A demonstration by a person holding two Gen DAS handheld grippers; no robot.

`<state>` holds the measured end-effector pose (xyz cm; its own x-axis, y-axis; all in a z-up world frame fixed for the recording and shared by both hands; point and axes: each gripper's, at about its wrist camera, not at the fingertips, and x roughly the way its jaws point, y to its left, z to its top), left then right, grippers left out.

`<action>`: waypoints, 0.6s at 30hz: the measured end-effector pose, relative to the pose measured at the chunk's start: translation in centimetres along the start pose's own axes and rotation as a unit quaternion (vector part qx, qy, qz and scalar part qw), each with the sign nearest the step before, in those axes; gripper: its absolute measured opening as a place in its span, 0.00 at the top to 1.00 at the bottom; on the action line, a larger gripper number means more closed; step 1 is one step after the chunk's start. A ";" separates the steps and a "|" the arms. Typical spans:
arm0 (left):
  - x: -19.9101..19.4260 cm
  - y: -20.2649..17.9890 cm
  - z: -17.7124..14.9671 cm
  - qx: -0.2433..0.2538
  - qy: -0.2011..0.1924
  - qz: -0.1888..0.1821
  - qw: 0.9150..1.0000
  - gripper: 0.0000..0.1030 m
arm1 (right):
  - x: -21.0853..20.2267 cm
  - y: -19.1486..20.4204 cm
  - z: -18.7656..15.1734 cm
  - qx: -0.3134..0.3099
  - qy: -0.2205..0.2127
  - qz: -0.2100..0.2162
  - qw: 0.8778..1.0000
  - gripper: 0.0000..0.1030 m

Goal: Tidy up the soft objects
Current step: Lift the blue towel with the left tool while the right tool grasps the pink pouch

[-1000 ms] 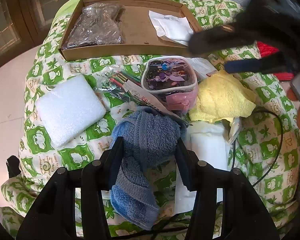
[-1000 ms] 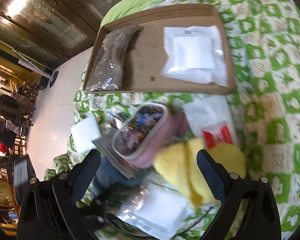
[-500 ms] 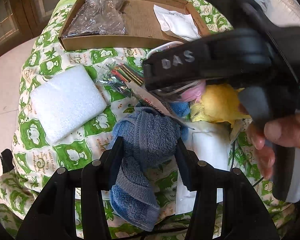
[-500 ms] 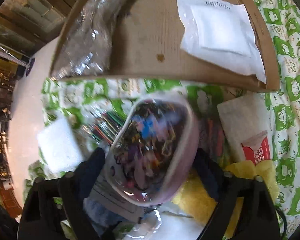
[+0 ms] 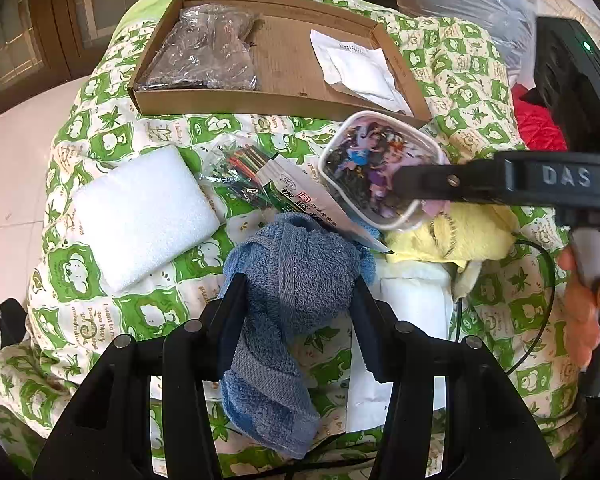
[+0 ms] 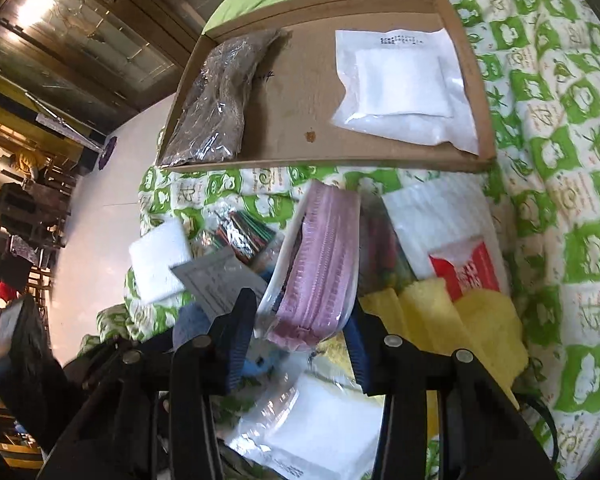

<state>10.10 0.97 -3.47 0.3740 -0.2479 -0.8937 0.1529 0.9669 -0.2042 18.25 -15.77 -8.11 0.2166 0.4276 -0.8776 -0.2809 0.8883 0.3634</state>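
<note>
Left wrist view looks steeply down on a bed covered by a green-and-white quilt (image 5: 100, 148). The left gripper (image 5: 298, 300) points downward and pinches a rolled blue towel (image 5: 296, 276), both fingers pressed into its sides above the quilt. The right gripper (image 6: 300, 326) reaches in from the right of that view, also tilted down, its handle wrapped by a hand (image 5: 584, 312). Its jaws are closing around a pink cartoon-print zip pouch (image 6: 320, 264), tipped on edge between the fingers; the pads seem to touch its sides, though blur makes that uncertain. A yellow cloth (image 6: 480, 320) lies just beside the pouch. Farther back, a shallow cardboard box (image 5: 278, 98) holds a dark bagged item (image 5: 204, 56) and a white packet (image 5: 360, 68). A white foam block (image 5: 140, 216) rests on the quilt left of the towel.
</note>
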 end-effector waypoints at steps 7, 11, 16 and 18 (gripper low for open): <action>-0.5 0.0 -0.2 -0.002 -0.013 0.003 1.000 0.52 | -2.5 -1.2 -0.8 0.023 -0.014 0.049 0.998 0.60; -1.3 -0.7 0.1 0.007 -0.027 0.011 1.000 0.52 | -3.4 -2.3 -1.6 0.038 -0.021 0.068 0.997 0.60; -2.2 -1.6 0.3 0.020 -0.039 0.028 0.999 0.52 | -4.5 -2.9 -1.9 0.048 -0.033 0.084 0.995 0.61; -2.5 -1.8 0.4 0.022 -0.041 0.031 0.998 0.52 | -5.2 -3.1 -2.0 0.049 -0.041 0.089 0.994 0.61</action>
<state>9.22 -0.19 -0.72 0.4580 -0.1926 -0.8678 0.1666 0.9775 -0.1290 16.11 -21.05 -5.28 0.2476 0.5880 -0.7700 -0.2293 0.8078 0.5431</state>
